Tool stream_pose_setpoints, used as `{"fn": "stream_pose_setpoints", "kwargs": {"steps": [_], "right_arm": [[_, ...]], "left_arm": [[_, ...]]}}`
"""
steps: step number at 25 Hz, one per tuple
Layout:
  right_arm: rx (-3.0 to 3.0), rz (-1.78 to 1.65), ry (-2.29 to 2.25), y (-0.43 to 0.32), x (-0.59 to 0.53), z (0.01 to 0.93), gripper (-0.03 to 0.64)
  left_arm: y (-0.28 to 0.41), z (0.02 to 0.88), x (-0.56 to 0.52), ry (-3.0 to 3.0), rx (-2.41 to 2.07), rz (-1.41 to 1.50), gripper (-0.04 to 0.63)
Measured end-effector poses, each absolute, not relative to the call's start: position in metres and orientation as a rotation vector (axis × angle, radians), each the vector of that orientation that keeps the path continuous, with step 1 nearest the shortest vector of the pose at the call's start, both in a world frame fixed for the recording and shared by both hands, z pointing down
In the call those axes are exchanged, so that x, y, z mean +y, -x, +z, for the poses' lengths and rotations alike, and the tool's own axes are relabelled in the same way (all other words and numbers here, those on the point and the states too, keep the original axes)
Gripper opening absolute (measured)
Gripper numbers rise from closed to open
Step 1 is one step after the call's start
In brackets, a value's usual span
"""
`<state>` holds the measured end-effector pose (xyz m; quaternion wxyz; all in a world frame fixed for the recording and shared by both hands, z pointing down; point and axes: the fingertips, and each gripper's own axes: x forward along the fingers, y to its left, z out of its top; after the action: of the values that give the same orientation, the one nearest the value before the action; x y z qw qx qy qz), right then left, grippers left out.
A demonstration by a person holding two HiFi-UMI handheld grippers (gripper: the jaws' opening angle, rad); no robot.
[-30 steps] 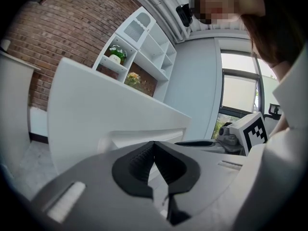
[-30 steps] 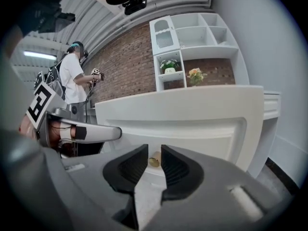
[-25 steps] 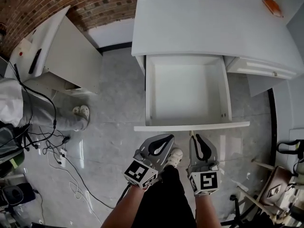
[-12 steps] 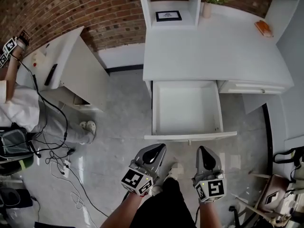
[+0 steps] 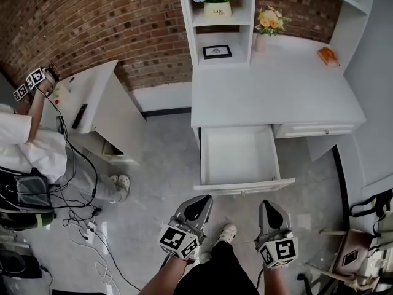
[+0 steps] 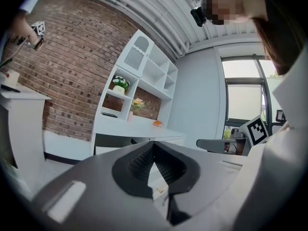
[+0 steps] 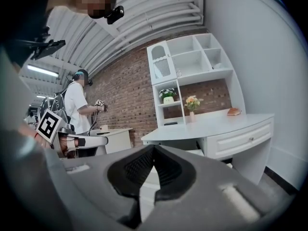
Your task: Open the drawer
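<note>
- White table (image 5: 276, 97) at 2 o'clock in head view.
- Drawer (image 5: 236, 155) pulled wide open from table's front, toward 6 o'clock.
- Left claw (image 5: 198, 203) at drawer's 7 o'clock, apart from it, closed tight, holding nothing.
- Right claw (image 5: 271, 206) at drawer's 5 o'clock, likewise closed, empty.

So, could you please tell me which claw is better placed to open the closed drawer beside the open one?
Probably the right claw: the closed drawer sits right of the open drawer, nearer that side; the left claw would cross over.
</note>
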<state>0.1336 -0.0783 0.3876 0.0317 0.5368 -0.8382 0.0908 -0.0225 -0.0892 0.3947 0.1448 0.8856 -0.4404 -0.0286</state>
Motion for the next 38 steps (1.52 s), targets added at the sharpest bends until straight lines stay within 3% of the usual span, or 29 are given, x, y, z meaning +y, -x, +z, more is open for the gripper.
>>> {"fn": "stream_pose_setpoints", "kwargs": {"steps": [38], "right_arm": [[-2.78, 0.266, -1.599, -0.13, -0.058, 0.21, 0.002]], "left_arm": [[0.068, 0.235, -0.068, -2.644, -1.401, -0.145, 0.003]]}}
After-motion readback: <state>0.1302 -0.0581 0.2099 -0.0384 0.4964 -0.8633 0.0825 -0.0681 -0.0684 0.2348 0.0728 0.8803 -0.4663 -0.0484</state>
